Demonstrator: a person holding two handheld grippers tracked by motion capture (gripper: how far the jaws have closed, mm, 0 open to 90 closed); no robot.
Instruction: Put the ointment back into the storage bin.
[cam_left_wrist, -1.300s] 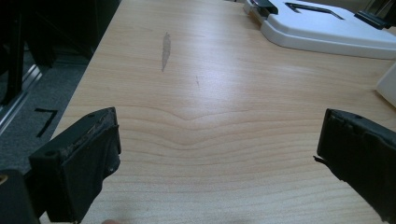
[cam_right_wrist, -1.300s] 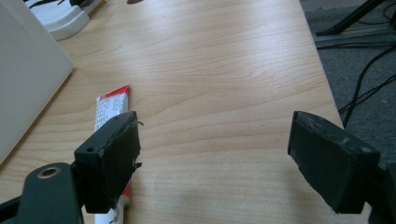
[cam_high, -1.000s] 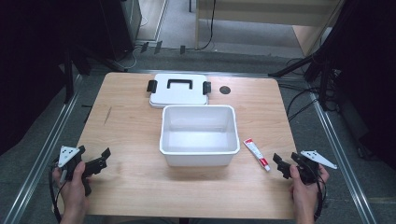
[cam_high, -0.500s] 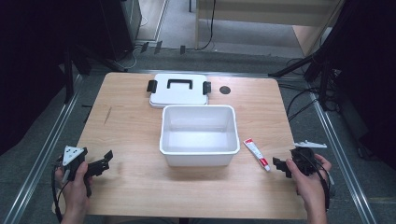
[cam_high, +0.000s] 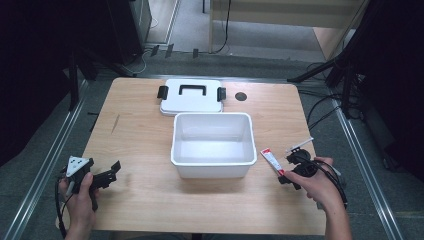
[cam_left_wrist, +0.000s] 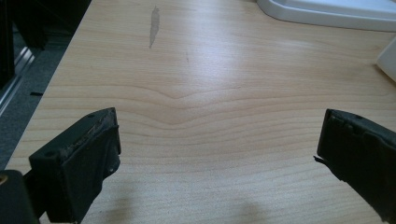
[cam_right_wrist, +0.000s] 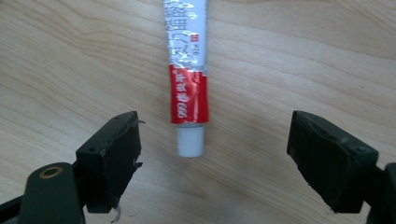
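1. Now my right gripper (cam_right_wrist: 212, 161) had its jaws spread wide, nothing pinched; pads (cam_right_wrist: 112, 158) sat either side of the tube's white cap, clear of it.
2. Compared with a second ago, that hand had swung in from the table's right edge and tilted down over the tube (cam_high: 272, 161); the opening barely changed.
3. Tube (cam_right_wrist: 187, 79) lay flat on the table (cam_high: 140, 130), cap toward me, just right of the white bin (cam_high: 212, 145), not touching it.
4. Left gripper (cam_left_wrist: 215, 154) also stood open on bare wood and had not moved from the near-left corner (cam_high: 95, 177).
5. Bin was empty; its lid (cam_high: 191, 97) lay behind it, off.
6. My read: approach was done, grasp was not. Next I'd drop lower and close across the tube body, then carry it to the bin. Risk: pinching near the cap could let it pivot.
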